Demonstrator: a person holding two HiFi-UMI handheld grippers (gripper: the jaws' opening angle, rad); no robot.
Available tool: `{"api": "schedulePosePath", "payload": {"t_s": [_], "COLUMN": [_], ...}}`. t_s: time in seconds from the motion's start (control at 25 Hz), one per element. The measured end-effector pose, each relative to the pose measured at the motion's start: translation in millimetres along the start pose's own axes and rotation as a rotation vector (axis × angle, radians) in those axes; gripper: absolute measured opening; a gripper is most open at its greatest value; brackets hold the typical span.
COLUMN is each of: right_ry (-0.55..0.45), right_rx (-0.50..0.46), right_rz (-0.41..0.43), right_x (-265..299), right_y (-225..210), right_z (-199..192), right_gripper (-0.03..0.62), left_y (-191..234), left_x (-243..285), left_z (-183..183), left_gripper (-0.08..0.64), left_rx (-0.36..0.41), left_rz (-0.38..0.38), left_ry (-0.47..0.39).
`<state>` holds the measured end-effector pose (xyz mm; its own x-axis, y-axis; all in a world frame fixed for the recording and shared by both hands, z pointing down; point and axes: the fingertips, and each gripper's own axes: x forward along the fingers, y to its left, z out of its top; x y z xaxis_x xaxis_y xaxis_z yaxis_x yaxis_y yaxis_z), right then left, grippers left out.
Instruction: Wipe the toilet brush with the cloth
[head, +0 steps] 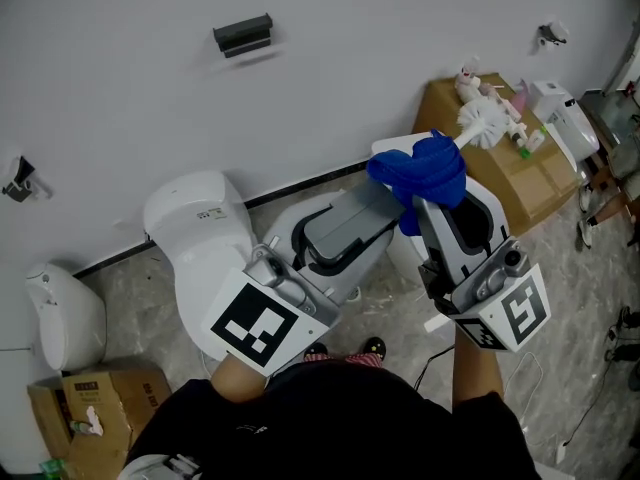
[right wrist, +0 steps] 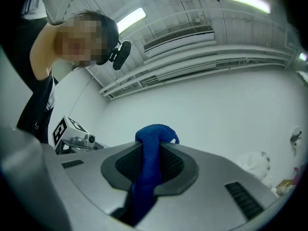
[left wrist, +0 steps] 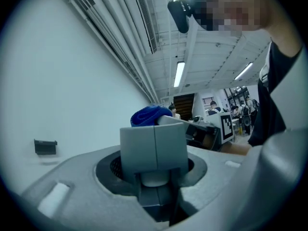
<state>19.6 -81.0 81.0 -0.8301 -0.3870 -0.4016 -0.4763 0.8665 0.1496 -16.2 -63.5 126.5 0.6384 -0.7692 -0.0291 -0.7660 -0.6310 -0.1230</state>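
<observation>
Cloth clamped in right fingers, draped on toilet brush, left fingers clamping handle, box behind

Long ceiling strip lights fill the room with bright, even light and flare white in both gripper views, so the pale wall carries only a faint, short shadow under its dark fitting. Both gripper views bulge like a fisheye, bending straight edges overhead and sinking into black at the corners, and the blue cloth goes soft nearest the lens.
</observation>
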Motion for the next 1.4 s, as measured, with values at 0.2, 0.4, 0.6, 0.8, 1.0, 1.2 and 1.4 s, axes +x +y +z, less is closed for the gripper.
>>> {"api": "schedulePosePath", "payload": {"t_s": [0.2,0.4,0.6,0.8,1.0,1.2,1.4], "right_ry": [0.040,0.057,0.064,0.077,0.100,0.089,0.099], "right_rx": [0.010,0.031,0.063,0.078,0.092,0.094,0.085], "right_rz": [0.002,0.010,0.010,0.016,0.025,0.031,0.031], "right_x": [5,0,3,8,25,23,23], "right_y": [-4,-9,3,11,27,27,27], "right_z": [-10,-20,-36,-44,-53,-55,-57], "right_gripper": [0.069,0.069,0.069,0.069,0.069,0.069,0.069], "left_y": [-4,-6,-3,4,17,17,18], "left_x": [2,6,-5,-14,-33,-33,-33], "left_z": [-5,-14,-21,-30,-31,-32,-33], "left_gripper": [0.170,0.170,0.170,0.170,0.170,0.170,0.170], "left_rx": [0.013,0.015,0.024,-0.016,-0.010,0.009,-0.005], "left_rz": [-0.035,-0.053,-0.069,-0.077,-0.077,-0.085,-0.088], "left_ry": [0.009,0.028,0.028,0.050,0.074,0.089,0.092]}}
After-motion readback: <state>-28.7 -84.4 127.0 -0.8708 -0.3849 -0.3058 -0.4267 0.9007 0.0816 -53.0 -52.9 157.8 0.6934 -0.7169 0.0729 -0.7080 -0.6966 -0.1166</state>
